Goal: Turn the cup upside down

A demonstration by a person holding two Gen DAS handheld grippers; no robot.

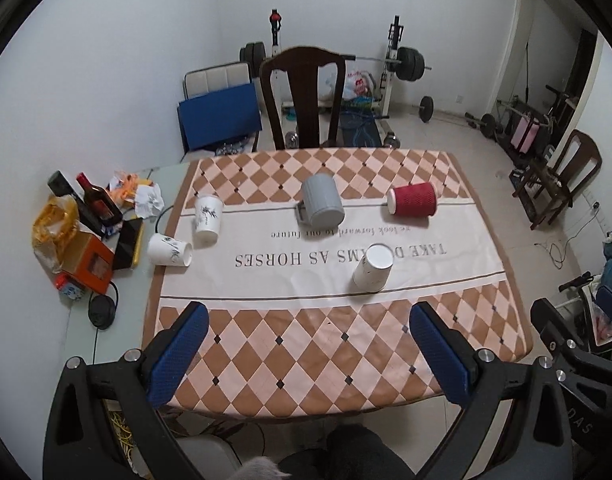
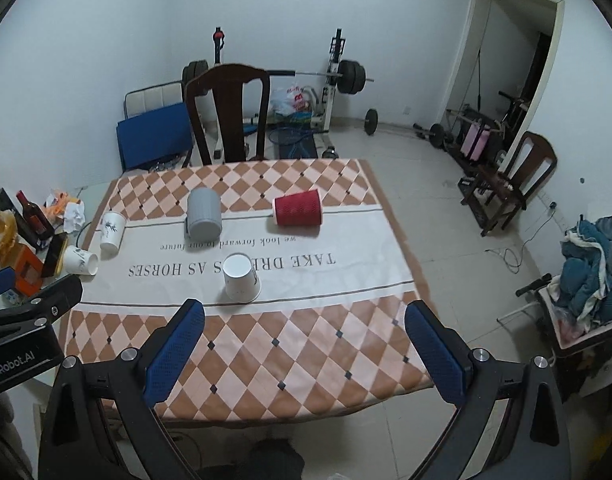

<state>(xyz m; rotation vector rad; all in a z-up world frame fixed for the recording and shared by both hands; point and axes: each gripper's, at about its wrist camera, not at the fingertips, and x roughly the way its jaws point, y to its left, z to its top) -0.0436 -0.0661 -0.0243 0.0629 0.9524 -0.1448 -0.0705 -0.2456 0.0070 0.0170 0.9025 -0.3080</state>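
Several cups sit on the checkered tablecloth [image 1: 306, 344]. A white paper cup [image 1: 373, 268] [image 2: 241, 277] stands upside down near the middle. A grey mug [image 1: 321, 201] [image 2: 203, 214] stands upside down behind it. A red ribbed cup [image 1: 413, 199] [image 2: 298, 208] lies on its side at the right. One white printed cup [image 1: 207, 219] [image 2: 112, 233] stands at the left, and another [image 1: 170, 251] [image 2: 80, 261] lies on its side. My left gripper [image 1: 307, 346] and right gripper [image 2: 304, 340] are open and empty above the table's near edge.
Clutter at the table's left edge: a dark bottle [image 1: 98, 200], an orange box [image 1: 88, 266], crumpled paper [image 1: 148, 200] and a cable. A dark wooden chair [image 1: 304, 96] stands behind the table. Weights and a second chair [image 2: 513, 184] stand on the floor to the right.
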